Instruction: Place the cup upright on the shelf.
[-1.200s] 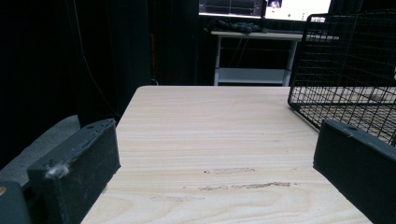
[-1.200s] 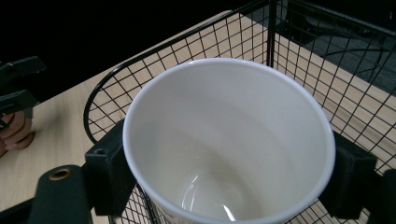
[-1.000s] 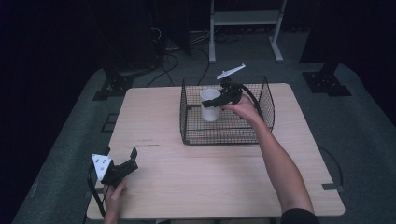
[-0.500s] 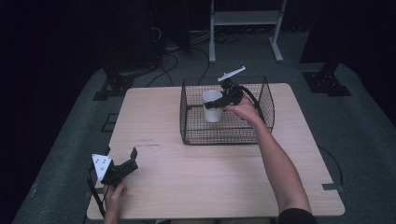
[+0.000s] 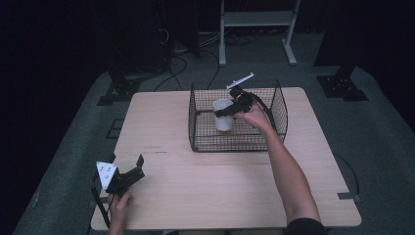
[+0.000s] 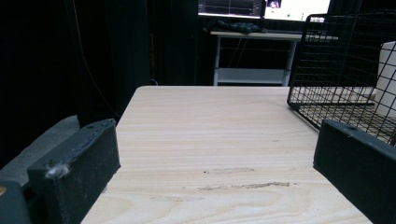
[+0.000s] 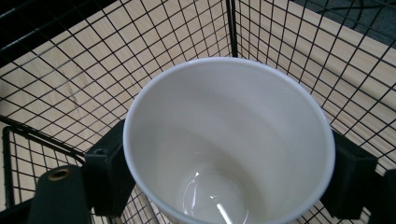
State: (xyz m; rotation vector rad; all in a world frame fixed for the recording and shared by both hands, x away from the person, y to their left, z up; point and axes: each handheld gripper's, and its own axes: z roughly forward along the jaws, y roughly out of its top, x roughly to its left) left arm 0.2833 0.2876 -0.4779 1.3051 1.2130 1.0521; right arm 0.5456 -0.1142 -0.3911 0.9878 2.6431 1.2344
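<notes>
Right tool point(image 5: 229, 110) clamps white cup point(image 5: 222, 115) upright inside wire basket point(image 5: 238, 143) at far right of surface, prob. mid-placement, next needs lowering & release; left tool point(image 5: 128, 174) idle w/ jaws wide, near-left.

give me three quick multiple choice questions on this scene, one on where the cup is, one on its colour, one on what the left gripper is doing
1. Where is the cup?
A. inside the wire basket
B. on the bare table beside the basket
C. on the floor

2. What colour is the cup?
A. black
B. white
C. red

3. What state is the left gripper in?
A. shut on the cup
B. shut on a cable
C. open, holding nothing

Answers:
1. A, the high view shows the cup within the basket's walls, held by the right gripper.
2. B, the cup's inside shows white in the right gripper view.
3. C, the left gripper view shows its jaws apart with bare table between them.
</notes>
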